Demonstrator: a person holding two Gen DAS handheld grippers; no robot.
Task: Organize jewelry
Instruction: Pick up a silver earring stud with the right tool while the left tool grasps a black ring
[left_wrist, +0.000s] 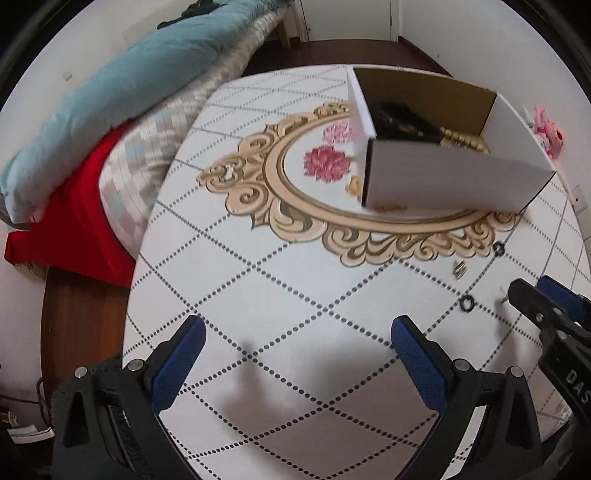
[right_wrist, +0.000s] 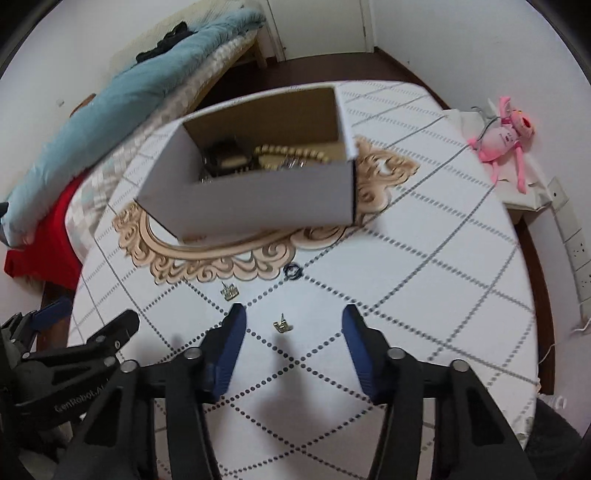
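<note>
- The left gripper (left_wrist: 297, 363) hangs over the white round table (left_wrist: 295, 295), jaws spread wide, nothing between them.
- The right gripper (right_wrist: 293, 345) is also wide open and empty, with a small gold earring (right_wrist: 282, 325) lying on the table between its blue pads (right_wrist: 231, 354).
- A second gold piece (right_wrist: 229, 291) lies at 11 o'clock from it, a dark ring (right_wrist: 293, 271) at 12.
- The open white box (right_wrist: 255, 192) of beads and jewelry sits beyond, on the ornate gold print.
</note>
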